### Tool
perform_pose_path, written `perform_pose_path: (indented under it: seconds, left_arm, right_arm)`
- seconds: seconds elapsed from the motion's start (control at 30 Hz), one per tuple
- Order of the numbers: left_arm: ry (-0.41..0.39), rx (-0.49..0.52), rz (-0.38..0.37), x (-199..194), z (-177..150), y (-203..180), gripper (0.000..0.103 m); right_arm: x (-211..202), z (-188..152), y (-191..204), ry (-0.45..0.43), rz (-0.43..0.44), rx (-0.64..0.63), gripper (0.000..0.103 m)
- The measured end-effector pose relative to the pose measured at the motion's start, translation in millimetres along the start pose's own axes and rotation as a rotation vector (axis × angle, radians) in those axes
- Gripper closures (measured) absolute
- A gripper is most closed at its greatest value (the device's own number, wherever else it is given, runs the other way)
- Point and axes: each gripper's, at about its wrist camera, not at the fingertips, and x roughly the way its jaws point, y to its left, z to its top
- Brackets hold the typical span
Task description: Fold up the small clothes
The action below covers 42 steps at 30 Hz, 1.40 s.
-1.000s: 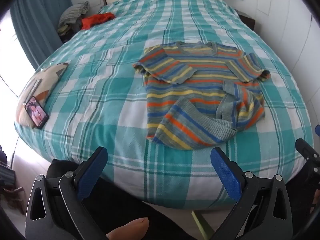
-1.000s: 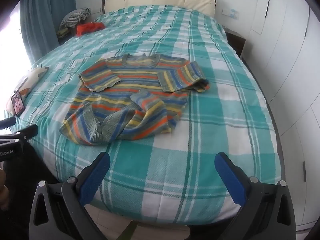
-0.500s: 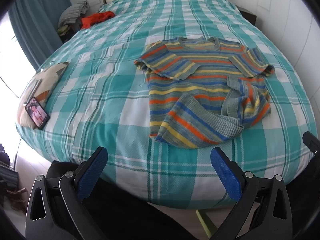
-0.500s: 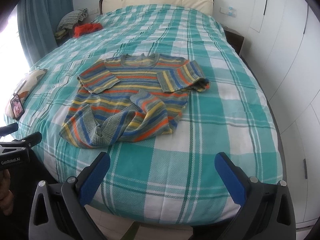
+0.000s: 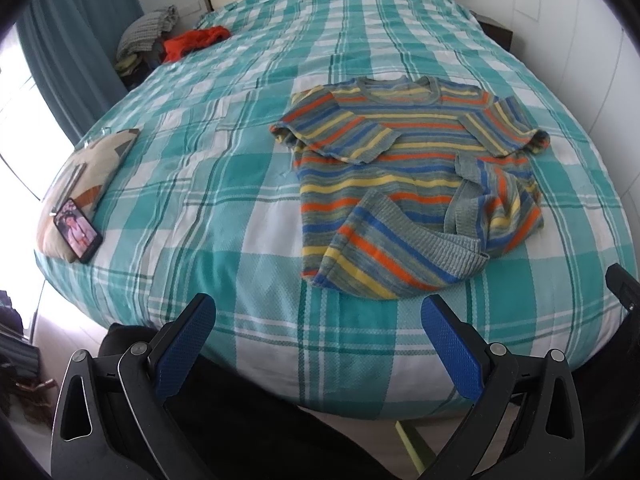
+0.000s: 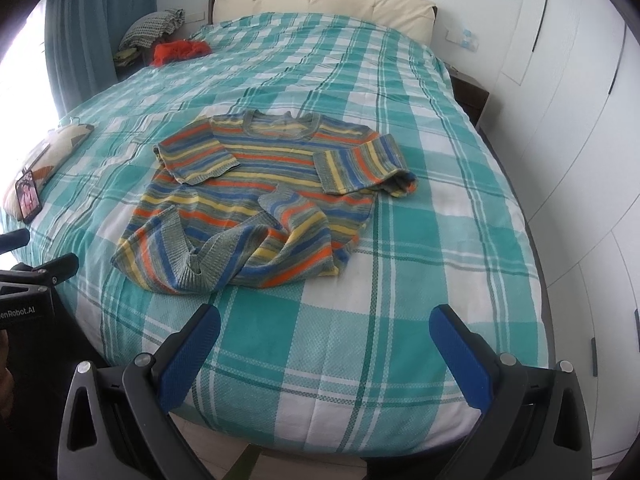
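Fingers on both of my grippers are standing wide apart and gripping nothing. On the left gripper I am seeing blue pads hanging over the near edge of the bed, with empty air between them. On the right gripper I am seeing the same: blue pads spread over the near edge of the checked teal and white cover, clear of any cloth.

I am looking at the striped sweater lying on the bed ahead of both grippers, apart from all the fingers. From the left wrist view it is sitting ahead and to the right, its crumpled hem just beyond the right-hand finger. From the right wrist view the striped sweater is sitting ahead and to the left, its hem just past the left-hand finger. Its neck is pointing toward the headboard. Both sleeves are lying folded in across the chest, and the lower part is lying bunched and turned up.

I am also seeing a phone with a lit screen resting on a cushion at the left edge of the bed, well apart from the sweater, and an orange garment lying near the far left corner.
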Motion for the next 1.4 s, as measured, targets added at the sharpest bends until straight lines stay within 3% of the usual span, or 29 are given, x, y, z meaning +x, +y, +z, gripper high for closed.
perform_pose_path:
  seconds: [0.43, 0.53, 0.67, 0.83, 0.87, 0.93, 0.97, 1.0, 1.07, 1.17, 1.23, 1.33, 1.4]
  left_arm:
    - [0.032, -0.015, -0.008, 9, 0, 11, 0.000]
    - [0.054, -0.025, -0.025, 16, -4, 20, 0.000]
    - [0.065, -0.042, -0.023, 23, -11, 26, 0.000]
    - [0.076, -0.079, -0.012, 24, -19, 35, 0.000]
    - [0.081, -0.089, -0.014, 24, -20, 37, 0.000]
    - [0.095, -0.108, -0.021, 25, -24, 44, 0.000]
    - [0.099, -0.114, -0.023, 25, -26, 47, 0.000]
    - [0.099, -0.121, -0.022, 25, -27, 51, 0.000]
    - [0.096, -0.133, -0.017, 24, -31, 61, 0.000]
    - [0.093, -0.154, -0.021, 25, -35, 73, 0.000]
    - [0.092, -0.161, -0.028, 26, -35, 77, 0.000]
    - [0.100, -0.149, -0.035, 33, -32, 72, 0.000]
    - [0.109, -0.145, -0.040, 36, -30, 67, 0.001]
  right_arm:
    - [8, -2, 5, 0.026, 0.038, 0.000, 0.000]
    - [18, 5, -1, 0.007, 0.100, 0.001, 0.000]
    - [64, 36, -8, -0.035, 0.134, -0.075, 0.000]
    - [161, 82, -1, 0.120, 0.218, -0.113, 0.003]
    - [188, 90, 1, 0.181, 0.244, -0.099, 0.005]
    - [223, 93, -2, 0.295, 0.346, -0.019, 0.033]
    - [232, 92, -5, 0.340, 0.394, 0.013, 0.060]
    - [233, 89, -8, 0.360, 0.442, 0.040, 0.074]
    - [208, 80, -6, 0.332, 0.522, -0.042, 0.088]
    - [148, 42, -10, 0.330, 0.578, -0.260, 0.090]
    - [122, 14, -21, 0.350, 0.538, -0.346, 0.090]
    - [100, -33, -47, 0.398, 0.412, -0.428, 0.088]
    - [102, -57, -69, 0.442, 0.314, -0.414, 0.072]
